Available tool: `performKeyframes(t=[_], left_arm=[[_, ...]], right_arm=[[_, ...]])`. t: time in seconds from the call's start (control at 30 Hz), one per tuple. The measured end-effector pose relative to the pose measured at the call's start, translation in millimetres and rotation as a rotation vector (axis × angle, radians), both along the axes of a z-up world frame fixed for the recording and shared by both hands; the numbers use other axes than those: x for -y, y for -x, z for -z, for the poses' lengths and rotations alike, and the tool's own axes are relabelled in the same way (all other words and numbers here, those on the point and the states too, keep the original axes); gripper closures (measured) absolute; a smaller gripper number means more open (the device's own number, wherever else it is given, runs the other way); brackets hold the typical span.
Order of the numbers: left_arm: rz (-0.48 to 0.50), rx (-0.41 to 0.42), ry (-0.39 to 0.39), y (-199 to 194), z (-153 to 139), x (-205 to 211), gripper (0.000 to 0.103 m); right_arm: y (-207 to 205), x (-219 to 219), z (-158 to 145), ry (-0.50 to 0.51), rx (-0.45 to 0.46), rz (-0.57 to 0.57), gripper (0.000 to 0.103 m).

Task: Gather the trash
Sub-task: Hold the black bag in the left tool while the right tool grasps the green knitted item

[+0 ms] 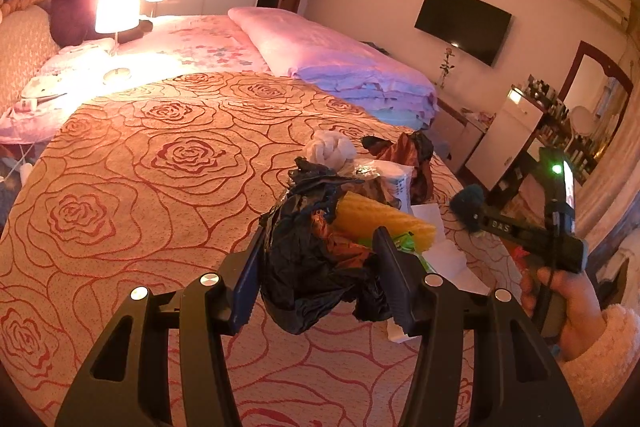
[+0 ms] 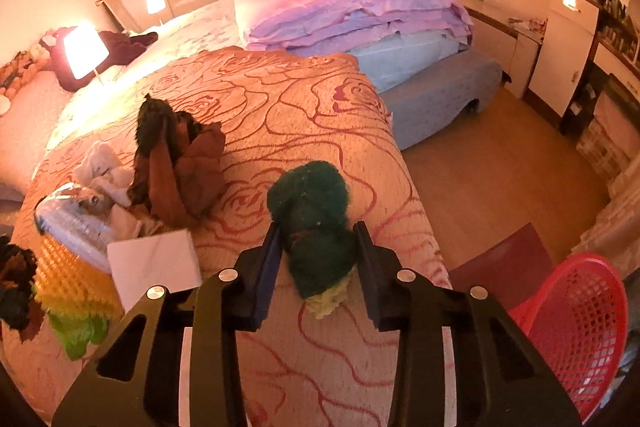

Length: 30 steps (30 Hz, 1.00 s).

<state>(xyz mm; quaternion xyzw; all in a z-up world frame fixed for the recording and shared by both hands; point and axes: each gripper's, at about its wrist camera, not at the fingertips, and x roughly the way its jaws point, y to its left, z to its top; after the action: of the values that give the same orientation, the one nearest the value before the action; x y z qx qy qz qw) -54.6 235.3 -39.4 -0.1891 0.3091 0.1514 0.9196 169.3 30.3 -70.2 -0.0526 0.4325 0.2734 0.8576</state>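
Observation:
My left gripper [image 1: 320, 247] is shut on a crumpled black plastic bag [image 1: 316, 267] with brown scraps in it, held above the rose-patterned bedspread [image 1: 140, 167]. My right gripper [image 2: 318, 239] is shut on a dark green fuzzy scrubber [image 2: 308, 203] with a yellow underside, above the bed's right part. The right gripper also shows in the left wrist view [image 1: 472, 203]. More trash lies in a pile: a yellow bumpy sheet [image 1: 384, 223], white tissue [image 1: 330, 147], a brown wrapper [image 2: 180, 167], a clear plastic pack [image 2: 72, 219], a white card [image 2: 156, 263] and a green scrap [image 2: 80, 335].
A red mesh basket [image 2: 580, 327] stands on the wooden floor [image 2: 500, 167] right of the bed. A folded pink quilt [image 2: 348, 11] lies at the far end. A lit lamp [image 1: 118, 5] stands at the far left. A dresser with a mirror [image 1: 592, 115] is at right.

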Motion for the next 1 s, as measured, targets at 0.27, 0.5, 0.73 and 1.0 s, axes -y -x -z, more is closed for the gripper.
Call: performKeyframes(t=[0.27,0.5,0.73,1.0], left_arm=[[0.005,0.004,-0.009,-0.6,-3.5,3.0,0.052],[0.013,0.011,-0.017,1.2,-7.3,9.4,0.052],[0.019,0.011,-0.018,1.7,-8.6,12.5,0.052],[0.014,0.006,-0.014,2.2,-8.3,15.3,0.052]], right_arm=[[37.4,30.5,2.6,-0.007,-0.003,0.003,0.067],[75.5,53.6,1.8,0.010,-0.006,-0.014,0.067],[93.0,68.3,1.3,0.012,-0.021,-0.023,0.063],[91.5,64.8,1.3,0.020,0.024,-0.009,0.047]])
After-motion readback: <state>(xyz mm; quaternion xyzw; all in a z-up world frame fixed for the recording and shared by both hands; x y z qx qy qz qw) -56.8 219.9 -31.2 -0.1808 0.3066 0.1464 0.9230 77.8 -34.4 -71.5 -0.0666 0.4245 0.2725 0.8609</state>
